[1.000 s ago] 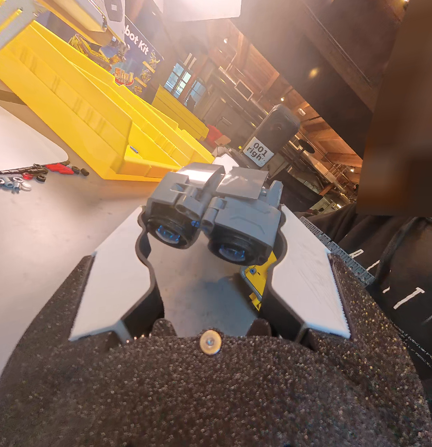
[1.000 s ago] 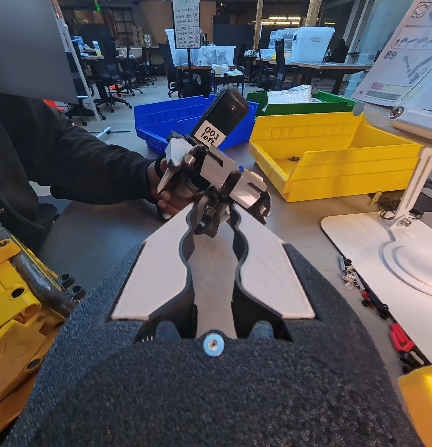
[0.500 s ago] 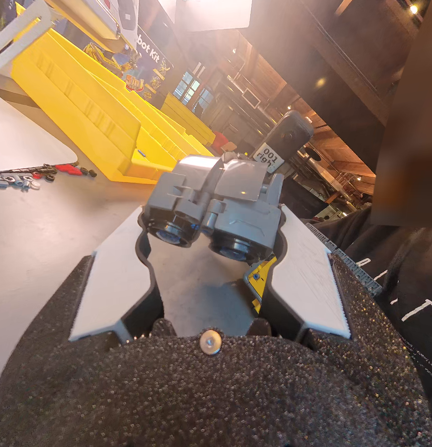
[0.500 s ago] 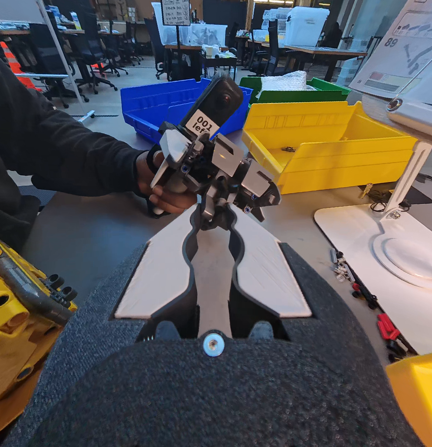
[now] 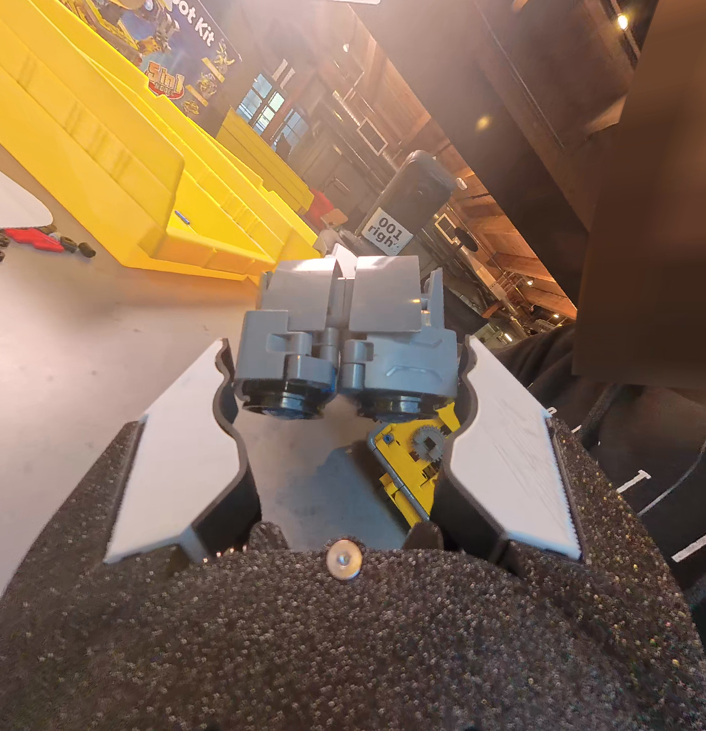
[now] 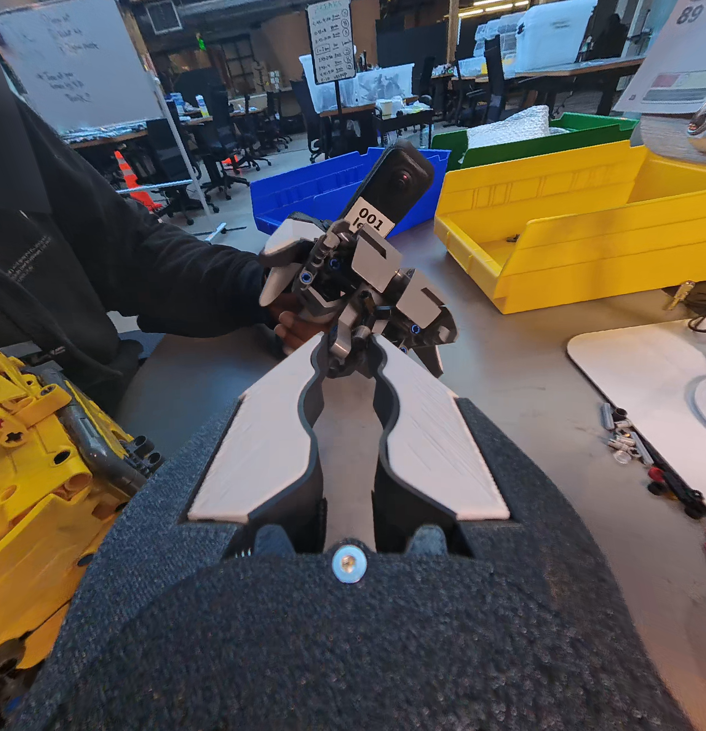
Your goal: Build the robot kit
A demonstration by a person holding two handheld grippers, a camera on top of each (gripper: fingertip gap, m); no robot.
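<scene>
Bench [image 6: 501, 375] grey, carries everything. Far right on it a yellow bin [image 6: 581, 245], behind that a blue bin [image 6: 327, 194] and a green bin [image 6: 541, 138]. Near left a yellow brick-built model [image 6: 39, 494], partly assembled. White stand base [image 6: 640, 375] at right, with loose small parts [image 6: 624, 435] in grey, black and red just beside its edge.

Grey brick assembly [image 5: 343, 340] is held off the bench between both tools. Left tongs [image 5: 345, 395] are spread wide and clamp its two sides, over the two black round ends. Right tongs [image 6: 347, 356] are nearly pressed together, pinching a small grey peg-like part at the assembly's end; whether that part is already seated I cannot tell.

Progress, as a judgement: the grey sub-assembly looks mostly built and is separate from the yellow model; loose parts remain unused on the bench.

View differences: the left wrist view alone shows the black round ends and a yellow geared piece [image 5: 418, 447] below. The right wrist view alone shows the person's hand [image 6: 300, 328], dark sleeve [image 6: 145, 269], and the blue and green bins.
</scene>
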